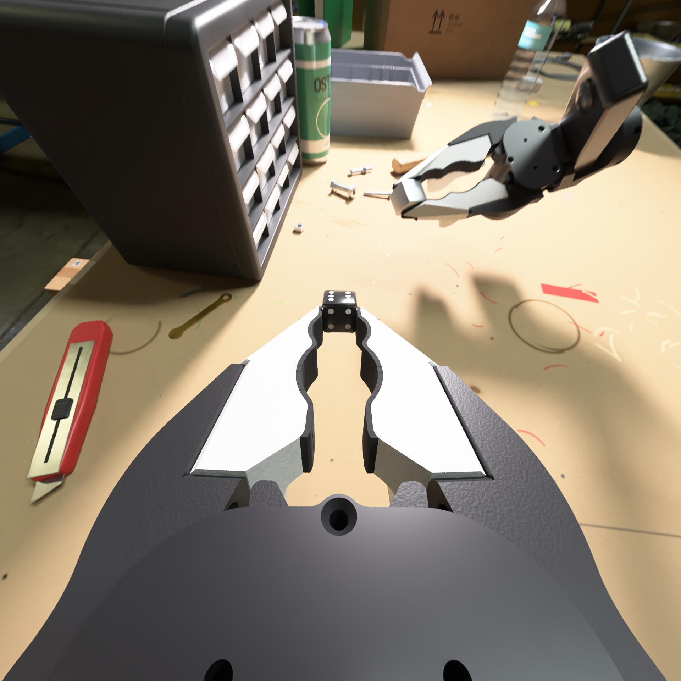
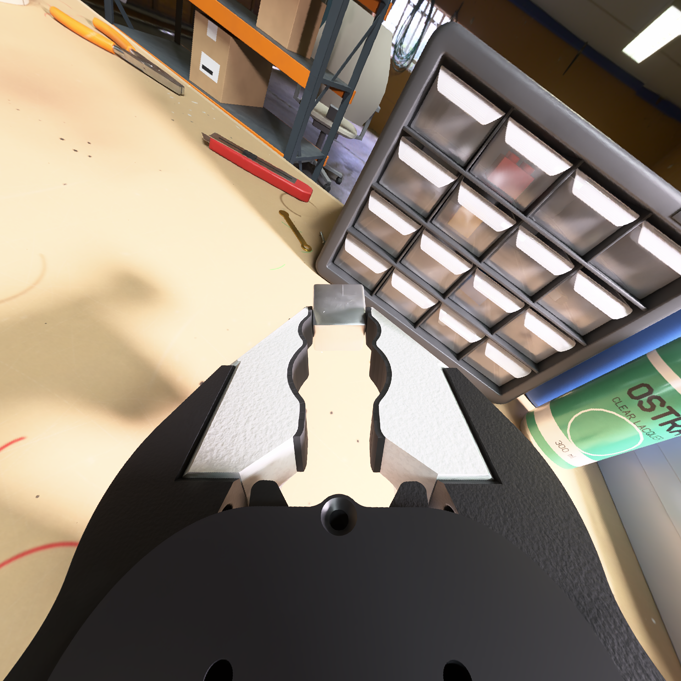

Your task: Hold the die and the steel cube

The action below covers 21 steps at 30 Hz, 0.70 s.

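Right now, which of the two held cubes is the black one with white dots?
The die, pinched at the tips of the left gripper. The right gripper holds the other, a plain shiny steel cube with no dots.

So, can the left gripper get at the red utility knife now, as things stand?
Probably not: the left gripper is shut on the die, so its jaws are occupied. The red utility knife lies unobstructed on the table.
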Each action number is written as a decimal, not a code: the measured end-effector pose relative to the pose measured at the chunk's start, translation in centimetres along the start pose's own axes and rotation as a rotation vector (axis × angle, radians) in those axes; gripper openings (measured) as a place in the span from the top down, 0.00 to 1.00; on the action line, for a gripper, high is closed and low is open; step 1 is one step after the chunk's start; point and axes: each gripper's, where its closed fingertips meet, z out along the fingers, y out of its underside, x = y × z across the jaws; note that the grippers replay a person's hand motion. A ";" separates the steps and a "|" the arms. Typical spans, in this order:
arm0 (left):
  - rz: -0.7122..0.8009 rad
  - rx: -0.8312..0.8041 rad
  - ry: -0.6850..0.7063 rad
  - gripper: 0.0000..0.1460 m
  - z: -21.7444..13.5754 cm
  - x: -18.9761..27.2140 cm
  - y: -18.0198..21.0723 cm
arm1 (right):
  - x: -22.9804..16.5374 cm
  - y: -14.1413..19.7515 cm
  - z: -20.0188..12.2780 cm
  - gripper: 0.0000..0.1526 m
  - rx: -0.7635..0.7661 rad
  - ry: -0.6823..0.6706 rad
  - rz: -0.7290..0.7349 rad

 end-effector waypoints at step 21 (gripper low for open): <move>-0.065 -0.037 0.132 0.89 1.6 1.8 1.0 | -0.3 0.5 0.2 0.82 -0.019 -0.022 0.019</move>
